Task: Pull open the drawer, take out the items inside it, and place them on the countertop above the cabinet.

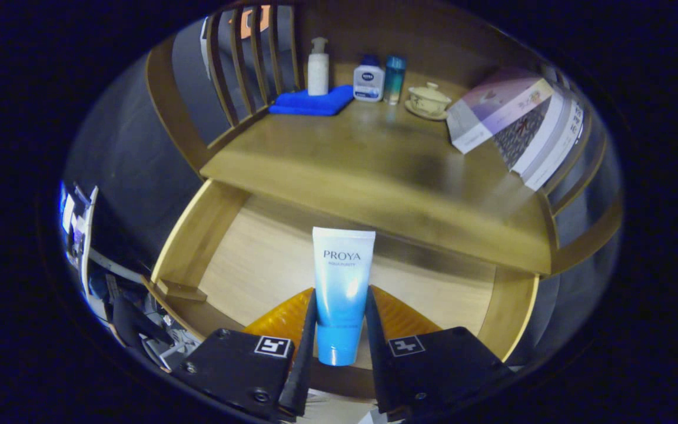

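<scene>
1. White-to-blue gradient tube (342,294) sits clamped in the gripper (341,338); both fingers press its lower sides, cap end toward the camera, flat crimped end pointing away.
2. Jaws nearly closed, gap is just the tube's width. Contact looks solid on both sides.
3. Tube is held above the open drawer (198,235), over its pale wood floor. Cannot tell whether its far end touches the floor or is clear of it.
4. Drawer is pulled out well from under the countertop (386,171); left side wall and curved right wall both visible. Small wood block (181,290) sits at the near left corner of the drawer.
5. Orange ribbed item (285,321) lies in the drawer right behind the fingers, showing on both sides of the tube. Mostly hidden by the fingers, so its shape is unclear.
6. Countertop beyond the drawer, back row from left: folded blue cloth (312,101) with a white pump bottle (318,66) standing on it, then a short white bottle with blue cap (369,79), a teal cylinder bottle (394,79) just beside it, then a lidded cream cup on a saucer (428,99).
7. Stack of books (515,126) leans at the right end of the countertop, against the slatted side rail.
8. Slatted wooden rail (245,65) also closes off the left end, just behind the cloth.
</scene>
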The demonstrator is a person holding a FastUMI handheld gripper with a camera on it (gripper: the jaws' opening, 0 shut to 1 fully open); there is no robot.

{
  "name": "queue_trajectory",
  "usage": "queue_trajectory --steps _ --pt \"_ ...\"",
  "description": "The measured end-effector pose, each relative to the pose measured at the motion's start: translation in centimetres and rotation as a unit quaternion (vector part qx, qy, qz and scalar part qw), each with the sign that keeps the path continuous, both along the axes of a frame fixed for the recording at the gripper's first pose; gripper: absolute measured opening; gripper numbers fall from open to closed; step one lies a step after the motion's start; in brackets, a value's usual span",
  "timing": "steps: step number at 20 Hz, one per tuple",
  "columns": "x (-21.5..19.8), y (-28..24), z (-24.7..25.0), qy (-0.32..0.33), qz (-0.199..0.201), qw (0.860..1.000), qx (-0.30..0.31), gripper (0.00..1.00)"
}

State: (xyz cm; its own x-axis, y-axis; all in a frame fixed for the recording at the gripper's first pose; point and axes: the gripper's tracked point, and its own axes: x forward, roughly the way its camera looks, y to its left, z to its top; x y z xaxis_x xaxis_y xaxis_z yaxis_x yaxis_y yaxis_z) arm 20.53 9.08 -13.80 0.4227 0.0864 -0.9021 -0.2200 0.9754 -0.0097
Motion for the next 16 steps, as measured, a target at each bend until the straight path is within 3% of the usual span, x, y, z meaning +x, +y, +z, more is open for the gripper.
queue_trajectory --steps 11,16 --pt "8.1 -0.3 3.9 -0.056 -0.035 0.998 -0.006 0.47" --pt "11.6 -1.0 2.7 -0.065 -0.058 0.996 -0.022 0.47"
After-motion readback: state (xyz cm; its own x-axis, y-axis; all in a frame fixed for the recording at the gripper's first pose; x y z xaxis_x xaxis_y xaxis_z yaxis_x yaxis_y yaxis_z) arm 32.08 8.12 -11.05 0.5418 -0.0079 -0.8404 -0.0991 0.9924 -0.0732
